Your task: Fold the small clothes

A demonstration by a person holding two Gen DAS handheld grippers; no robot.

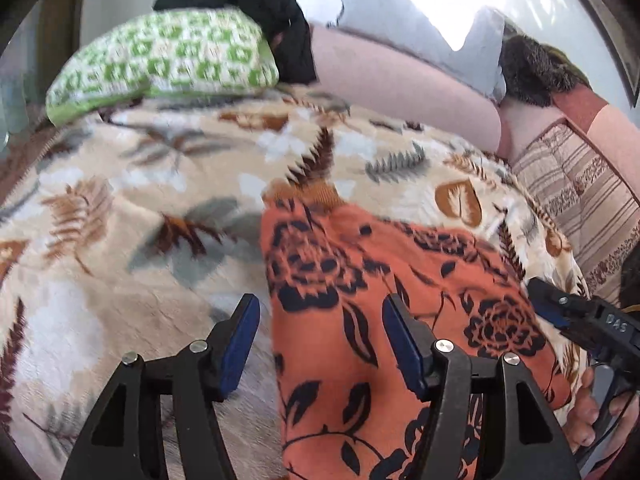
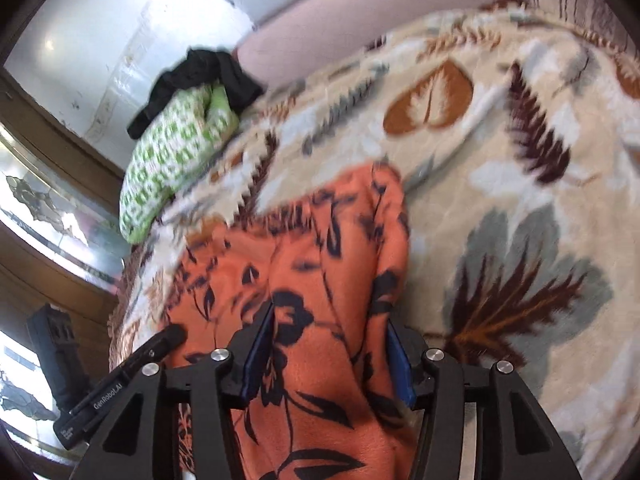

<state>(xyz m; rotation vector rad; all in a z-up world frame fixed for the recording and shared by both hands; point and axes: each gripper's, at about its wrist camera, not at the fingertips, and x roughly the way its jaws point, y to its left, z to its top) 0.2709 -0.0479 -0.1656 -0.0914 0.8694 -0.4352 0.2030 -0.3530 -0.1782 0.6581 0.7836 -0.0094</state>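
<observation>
1. Orange flowered garment, spread on the leaf-print blanket.
2. Left gripper: jaws apart over the garment's left edge, nothing gripped.
3. Right gripper: jaws parted, cloth between them; grip unclear.
4. Green-patterned cloth and black cloth, well behind.

Bed spread with a cream fleece blanket printed in brown, rust and grey leaves. Pink padded headboard behind it, a pale grey pillow leaning against. Striped beige-brown cushion at one side. White glossy wall, brightly lit. Wooden frame with patterned leaded glass beside the bed.
</observation>
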